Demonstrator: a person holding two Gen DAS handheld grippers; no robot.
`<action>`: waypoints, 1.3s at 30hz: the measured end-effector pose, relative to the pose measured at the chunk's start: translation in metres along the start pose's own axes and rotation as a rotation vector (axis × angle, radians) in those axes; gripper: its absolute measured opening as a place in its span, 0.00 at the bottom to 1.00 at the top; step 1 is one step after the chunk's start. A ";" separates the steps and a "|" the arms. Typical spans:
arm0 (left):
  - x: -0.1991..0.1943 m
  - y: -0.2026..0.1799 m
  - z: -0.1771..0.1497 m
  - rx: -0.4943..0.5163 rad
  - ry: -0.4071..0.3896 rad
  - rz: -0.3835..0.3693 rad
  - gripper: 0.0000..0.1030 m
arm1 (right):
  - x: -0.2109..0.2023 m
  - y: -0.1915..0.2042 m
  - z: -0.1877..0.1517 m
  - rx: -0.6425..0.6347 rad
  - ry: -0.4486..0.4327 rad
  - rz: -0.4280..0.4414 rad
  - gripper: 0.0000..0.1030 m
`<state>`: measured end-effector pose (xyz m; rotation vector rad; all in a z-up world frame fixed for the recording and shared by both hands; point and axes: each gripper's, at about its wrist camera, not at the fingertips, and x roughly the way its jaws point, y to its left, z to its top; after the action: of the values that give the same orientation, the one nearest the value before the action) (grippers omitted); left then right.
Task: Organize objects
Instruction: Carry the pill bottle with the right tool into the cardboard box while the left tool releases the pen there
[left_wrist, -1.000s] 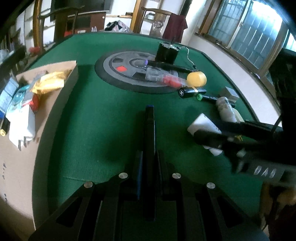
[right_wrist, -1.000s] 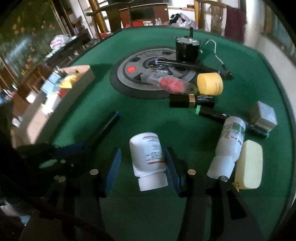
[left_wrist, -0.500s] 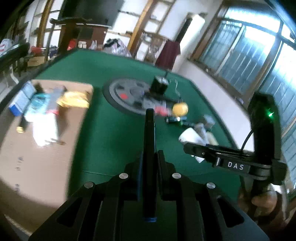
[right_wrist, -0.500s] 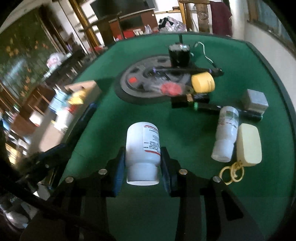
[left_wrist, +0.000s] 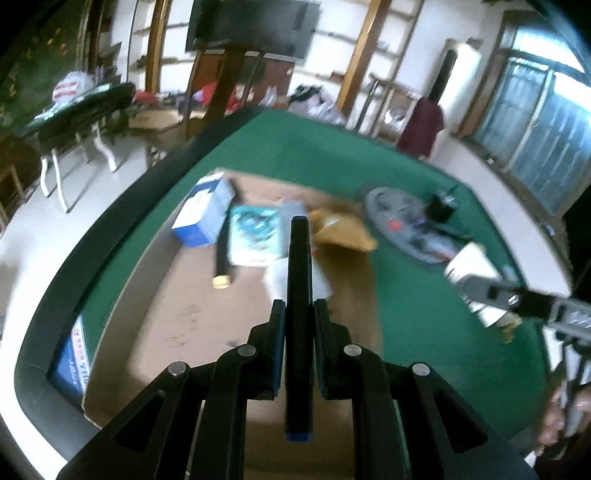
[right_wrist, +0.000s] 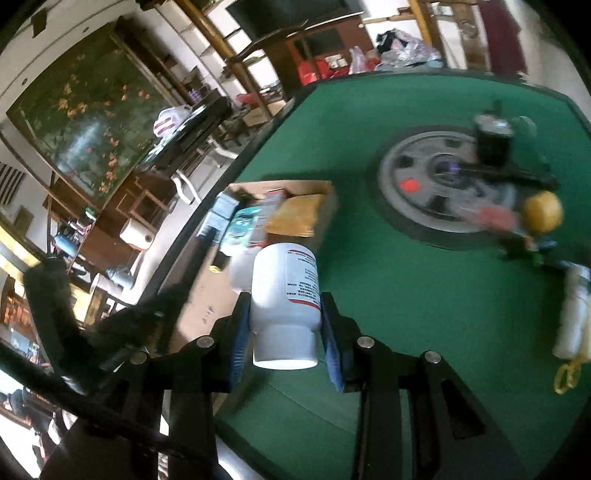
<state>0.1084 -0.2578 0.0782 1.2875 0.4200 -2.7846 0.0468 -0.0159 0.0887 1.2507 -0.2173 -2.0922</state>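
While the left gripper clamps a slim black marker above the flat cardboard box at nine o'clock (frames blurred), the right gripper grips a white plastic pill bottle over the green felt table.

Print on the white bottle label is too blurred to read.

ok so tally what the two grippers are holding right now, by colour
black: 1, the slim black stick in the left gripper
white: 1, the white plastic pill bottle in the right gripper
total: 2
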 end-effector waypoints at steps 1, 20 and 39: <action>0.007 0.006 -0.001 -0.003 0.017 0.008 0.11 | 0.011 0.006 0.004 -0.001 0.011 0.000 0.32; 0.046 0.028 -0.011 -0.111 0.082 -0.051 0.42 | 0.118 0.034 0.031 -0.061 0.123 -0.235 0.32; 0.029 0.007 -0.025 -0.025 0.084 -0.148 0.60 | 0.028 -0.011 0.011 -0.005 -0.044 -0.166 0.41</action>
<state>0.1087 -0.2561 0.0394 1.4285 0.5763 -2.8401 0.0240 -0.0274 0.0692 1.2580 -0.1310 -2.2612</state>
